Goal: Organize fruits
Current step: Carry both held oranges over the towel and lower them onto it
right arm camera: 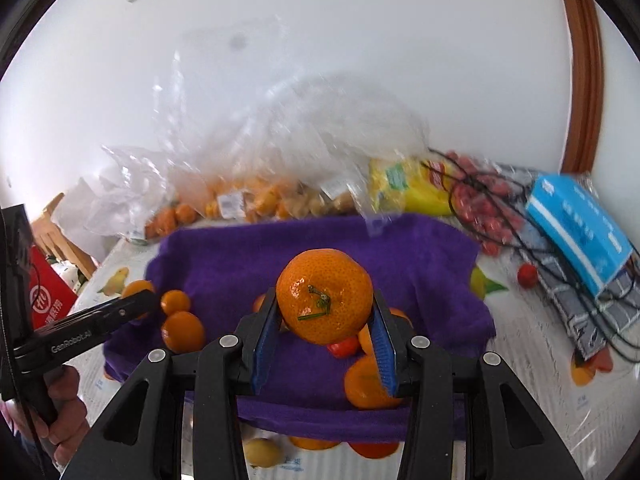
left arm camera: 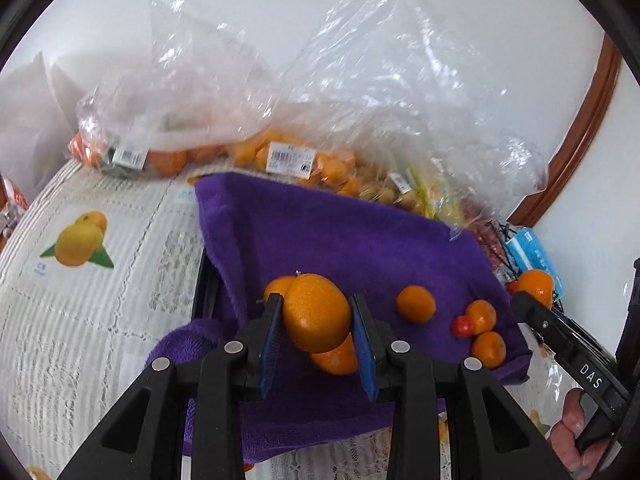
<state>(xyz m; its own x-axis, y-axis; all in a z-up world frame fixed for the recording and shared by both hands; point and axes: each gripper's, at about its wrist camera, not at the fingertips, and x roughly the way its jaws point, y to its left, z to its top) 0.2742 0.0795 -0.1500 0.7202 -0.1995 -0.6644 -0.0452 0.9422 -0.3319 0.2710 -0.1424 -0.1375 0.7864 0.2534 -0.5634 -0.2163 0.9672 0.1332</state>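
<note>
Each hand carried fruit above the purple fleece cloth [left arm camera: 360, 240]: the left gripper [left arm camera: 318, 316] clamped an oval orange kumquat-like fruit [left arm camera: 316, 312], the right gripper [right arm camera: 325, 312] a round stemmed mandarin [right arm camera: 325, 296]. Next, I think, each needs a free spot among the loose fruit, perhaps sorted by kind.

"DAS" on right gripper [left arm camera: 532, 300]; "GenRobot.AI" on left gripper [right arm camera: 138, 304].

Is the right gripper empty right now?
No, the right gripper is clamped on an orange, its blue pads pressing both sides.
</note>
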